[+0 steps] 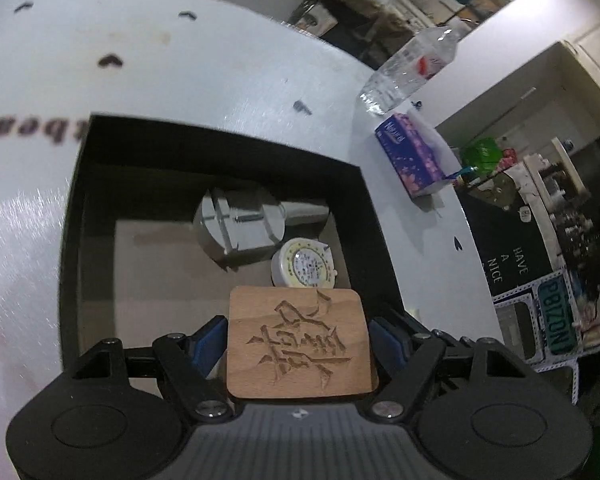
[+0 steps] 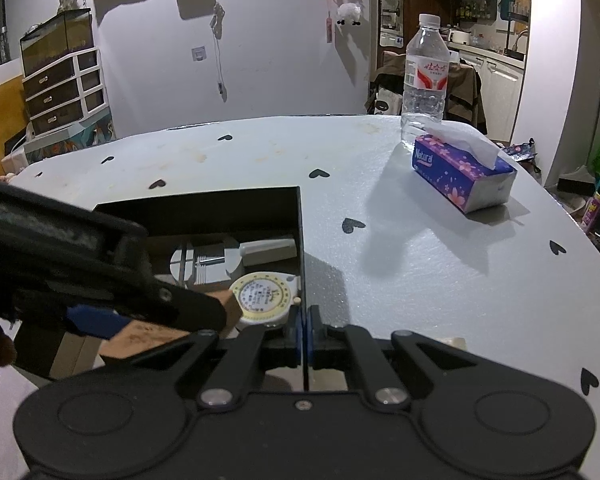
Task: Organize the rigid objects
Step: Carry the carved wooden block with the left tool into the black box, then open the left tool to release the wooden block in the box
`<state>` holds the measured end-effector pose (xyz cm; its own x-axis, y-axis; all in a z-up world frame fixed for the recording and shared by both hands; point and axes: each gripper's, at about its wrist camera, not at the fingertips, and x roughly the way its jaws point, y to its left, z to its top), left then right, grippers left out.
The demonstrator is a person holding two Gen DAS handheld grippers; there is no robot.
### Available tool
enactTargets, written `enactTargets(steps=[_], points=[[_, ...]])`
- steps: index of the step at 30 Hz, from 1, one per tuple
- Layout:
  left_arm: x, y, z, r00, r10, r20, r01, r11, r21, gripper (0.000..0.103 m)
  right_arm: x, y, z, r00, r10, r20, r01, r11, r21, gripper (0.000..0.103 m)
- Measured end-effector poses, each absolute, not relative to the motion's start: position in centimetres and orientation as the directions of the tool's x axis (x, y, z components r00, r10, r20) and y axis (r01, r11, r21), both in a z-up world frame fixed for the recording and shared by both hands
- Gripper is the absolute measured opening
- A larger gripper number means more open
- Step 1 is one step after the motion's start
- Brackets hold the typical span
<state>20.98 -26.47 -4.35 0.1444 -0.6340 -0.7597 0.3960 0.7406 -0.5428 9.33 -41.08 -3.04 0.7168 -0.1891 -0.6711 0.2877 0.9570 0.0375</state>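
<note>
My left gripper (image 1: 298, 340) is shut on a wooden block (image 1: 298, 344) carved with a Chinese character and holds it over the near side of a black open box (image 1: 352, 200). Inside the box lie a round white and yellow tape measure (image 1: 302, 268) and a grey round tool with a white handle (image 1: 240, 228). My right gripper (image 2: 304, 334) is shut on the box's right wall (image 2: 302, 240). The left gripper shows in the right wrist view as the dark arm (image 2: 100, 272) over the box, with the block (image 2: 230, 308) beside the tape measure (image 2: 264, 294).
The box sits on a white table (image 2: 420, 260) with small black hearts. A purple tissue box (image 2: 462, 176) and a clear water bottle (image 2: 425, 76) stand at the far right. The table's right edge drops to the floor.
</note>
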Motion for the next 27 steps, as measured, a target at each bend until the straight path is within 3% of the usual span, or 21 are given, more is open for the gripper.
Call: enactTargets(steps=[9,12,20,27], points=[[21.6,-26.8,-6.3,0.077,-0.603,-0.794,0.278,0.778,-0.563,0.085,9.2,-41.2,-3.1,0.721,-0.184,-0.668,0.287,0.957,0.045,0.003],[21.5,-26.8,-6.5,0.068,-0.611,-0.789,0.287,0.769,-0.571,0.084,9.2,-41.2,-3.2,0.721,-0.185,-0.668,0.287,0.957,0.044,0.003],[21.3,-27.6,-6.7,0.051,-0.663,-0.747,0.313,0.721,-0.618,0.066,9.2,-41.3,-3.2,0.721,-0.183,-0.669,0.287,0.957,0.048,0.003],[21.4,-27.4,-6.9,0.049,-0.673,-0.738,0.3,0.715,-0.631,0.067,9.3,-41.2,-3.2,0.719,-0.186,-0.67,0.288,0.957,0.044,0.003]])
